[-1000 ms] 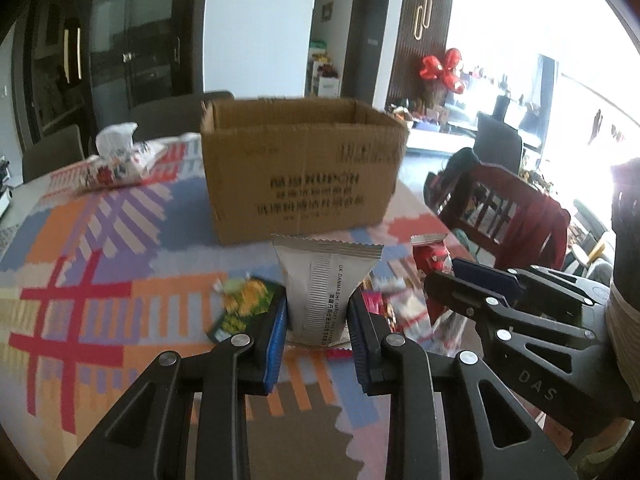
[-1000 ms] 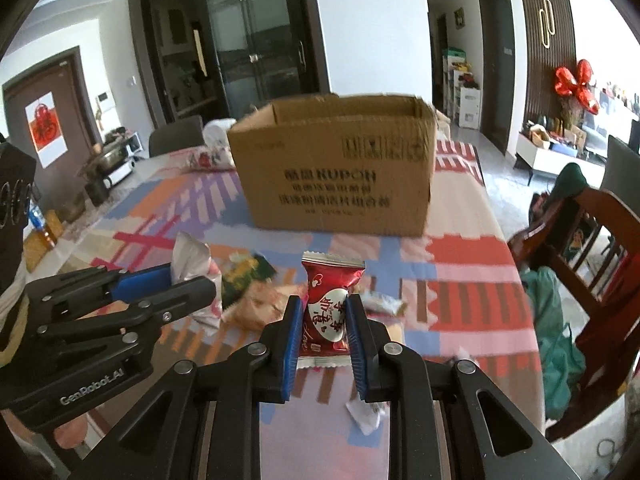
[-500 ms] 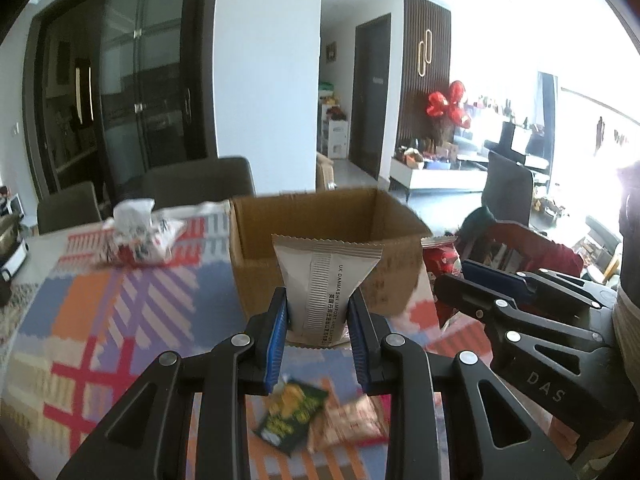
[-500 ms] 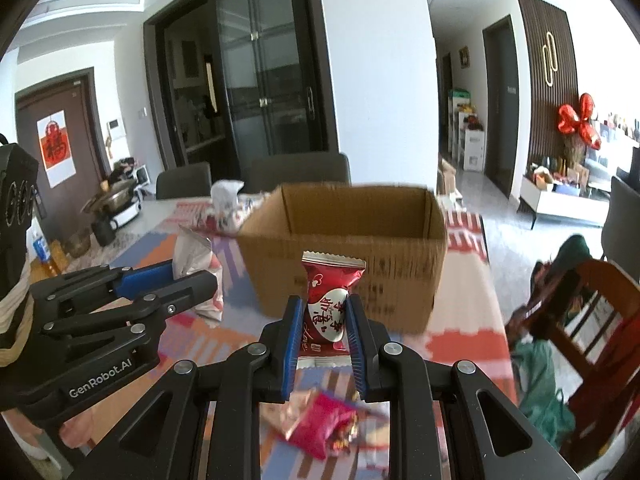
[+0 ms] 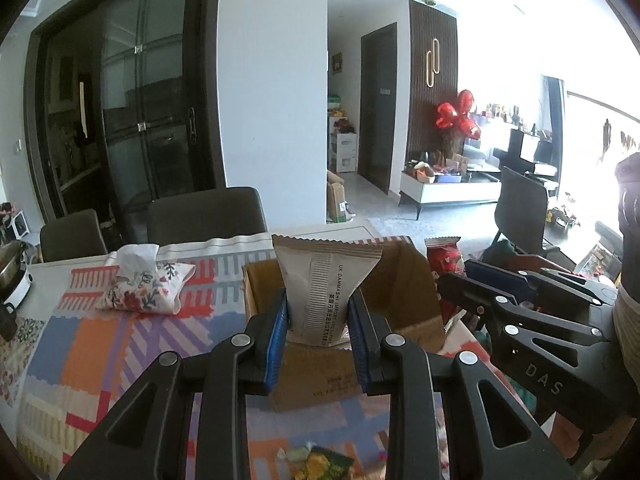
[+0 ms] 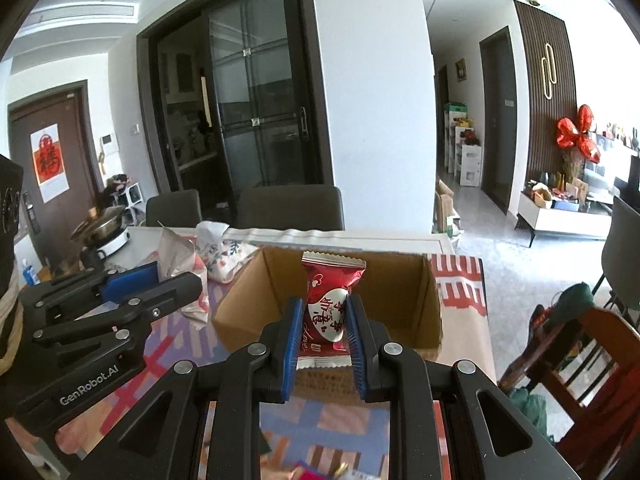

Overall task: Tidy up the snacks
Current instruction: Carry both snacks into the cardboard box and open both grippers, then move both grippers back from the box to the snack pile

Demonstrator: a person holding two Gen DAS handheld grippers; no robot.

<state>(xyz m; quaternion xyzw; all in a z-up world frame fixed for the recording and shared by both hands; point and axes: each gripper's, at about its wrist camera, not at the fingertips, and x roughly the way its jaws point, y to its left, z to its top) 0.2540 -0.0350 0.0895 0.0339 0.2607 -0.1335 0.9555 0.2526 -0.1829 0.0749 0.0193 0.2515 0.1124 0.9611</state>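
Observation:
My left gripper [image 5: 318, 320] is shut on a grey-beige snack packet [image 5: 326, 280] and holds it upright above the near edge of the open cardboard box [image 5: 404, 300]. My right gripper [image 6: 322, 320] is shut on a red snack packet [image 6: 328, 300] and holds it upright over the same box [image 6: 400, 292], whose inside looks bare. The right gripper with its red packet also shows at the right of the left wrist view [image 5: 444, 276]. The left gripper with its grey packet shows at the left of the right wrist view [image 6: 176, 276].
The box stands on a table with a colourful patterned cloth [image 5: 92, 340]. A floral tissue pack [image 5: 144, 288] lies at the back left. Loose snack packets [image 5: 320, 460] lie on the cloth near me. Dark chairs [image 5: 204, 212] stand behind the table, a wooden chair [image 6: 580, 356] to the right.
Both grippers have risen with their packets and moved forward to the box. The view now looks down into the box, and the loose snacks have dropped to the bottom edge.

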